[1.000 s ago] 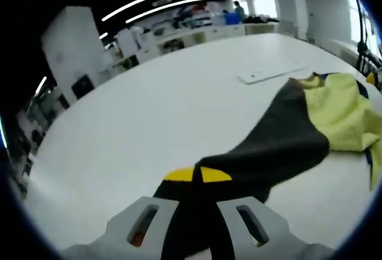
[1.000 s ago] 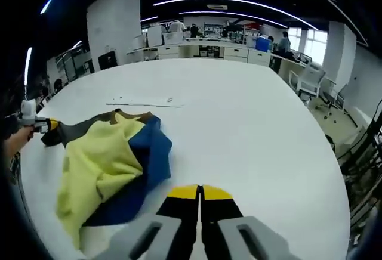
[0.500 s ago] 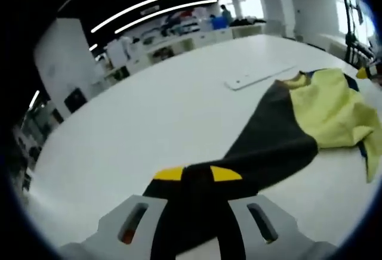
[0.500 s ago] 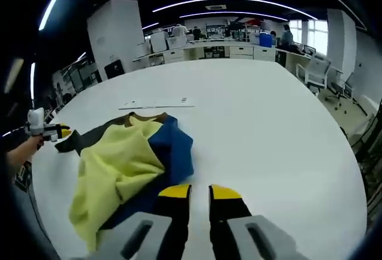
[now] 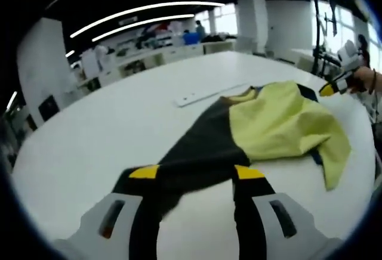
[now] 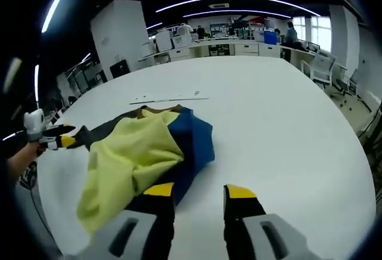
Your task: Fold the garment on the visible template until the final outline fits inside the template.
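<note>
Garment (image 6: 143, 152) crumpled mid-table (image 6: 280, 129), template (image 6: 170, 99) just beyond, both grippers' fingers apart.

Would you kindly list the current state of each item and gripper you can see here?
Yellow, blue and dark grey garment: crumpled, unfolded, lying on the white table.
Flat white template strip: lying flat beyond the garment, uncovered.
Left gripper: open, a dark sleeve lying between its jaws.
Right gripper: open, at the garment's edge.

garment (image 6: 152, 152) lies crumpled on table (image 6: 280, 123); flat strip (image 6: 170, 99) just beyond it at 12 o'clock.
</note>
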